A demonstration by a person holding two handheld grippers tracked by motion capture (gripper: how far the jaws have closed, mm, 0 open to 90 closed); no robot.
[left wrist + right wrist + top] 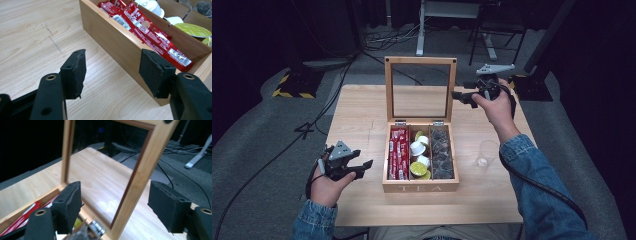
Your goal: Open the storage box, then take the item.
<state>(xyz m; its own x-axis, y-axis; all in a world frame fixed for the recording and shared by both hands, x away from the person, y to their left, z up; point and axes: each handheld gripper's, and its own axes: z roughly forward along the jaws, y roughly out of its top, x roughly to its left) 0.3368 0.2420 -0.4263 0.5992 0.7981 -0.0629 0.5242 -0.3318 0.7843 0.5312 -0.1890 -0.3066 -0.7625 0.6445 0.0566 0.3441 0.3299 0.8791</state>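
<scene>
Matt wooden tea box (420,187) (glossy red sachets (398,152)).

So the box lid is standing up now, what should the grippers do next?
Probably ease the right gripper clear of the lid. The lid stands upright, and the gripper is open with the lid's side rail between its pads, neither pressing on it. The left gripper waits open beside the box.
</scene>
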